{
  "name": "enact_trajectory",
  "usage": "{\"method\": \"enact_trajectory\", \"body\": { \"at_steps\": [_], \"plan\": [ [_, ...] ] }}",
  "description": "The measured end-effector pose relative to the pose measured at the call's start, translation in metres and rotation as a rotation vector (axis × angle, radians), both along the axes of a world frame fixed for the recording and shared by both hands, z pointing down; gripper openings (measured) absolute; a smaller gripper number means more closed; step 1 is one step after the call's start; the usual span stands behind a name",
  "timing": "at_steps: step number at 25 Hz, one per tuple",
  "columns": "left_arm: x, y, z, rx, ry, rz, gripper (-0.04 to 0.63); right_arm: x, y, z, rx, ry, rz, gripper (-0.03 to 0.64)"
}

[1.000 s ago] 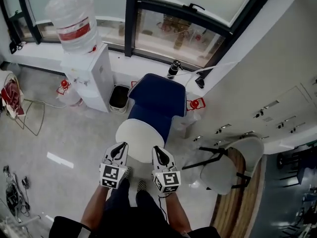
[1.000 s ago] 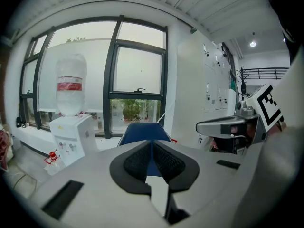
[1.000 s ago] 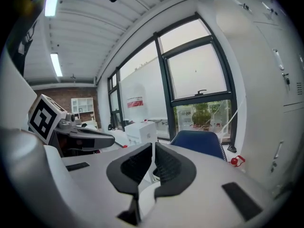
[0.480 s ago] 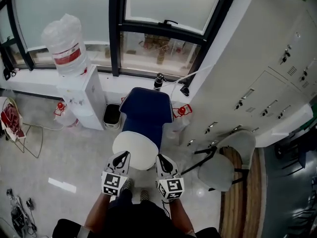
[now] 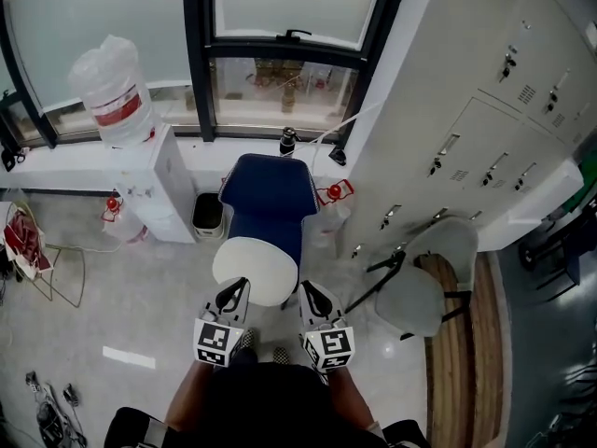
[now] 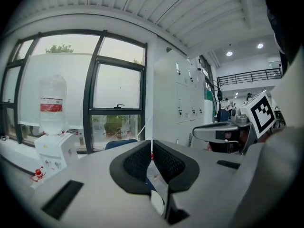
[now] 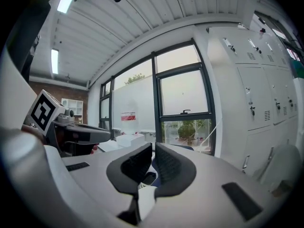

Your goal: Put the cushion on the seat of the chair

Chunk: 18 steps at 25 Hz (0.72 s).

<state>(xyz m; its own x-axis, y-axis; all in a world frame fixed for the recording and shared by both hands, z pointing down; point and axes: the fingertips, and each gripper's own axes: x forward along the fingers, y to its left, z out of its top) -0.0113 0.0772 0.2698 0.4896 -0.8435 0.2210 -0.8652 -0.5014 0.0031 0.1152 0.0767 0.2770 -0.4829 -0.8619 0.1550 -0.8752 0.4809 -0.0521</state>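
White cushion (image 5: 255, 269) shows whole only in the head view.

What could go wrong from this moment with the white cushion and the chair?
1. The white cushion covers the front of the blue chair and hides the seat; if it overhangs, it may slide off.
2. The left gripper and right gripper, both shut, are at its near edge; a brush could drag it.
3. A small bin stands close beside the chair; a push might hit it.
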Motion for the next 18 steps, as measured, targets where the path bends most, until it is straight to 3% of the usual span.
{"method": "enact_trajectory", "body": {
  "at_steps": [18],
  "plan": [
    [0.005, 0.02, -0.002, 0.004, -0.004, 0.019, 0.029, -0.003, 0.018, -0.003, 0.003, -0.019, 0.011, 0.041]
  ]
}}
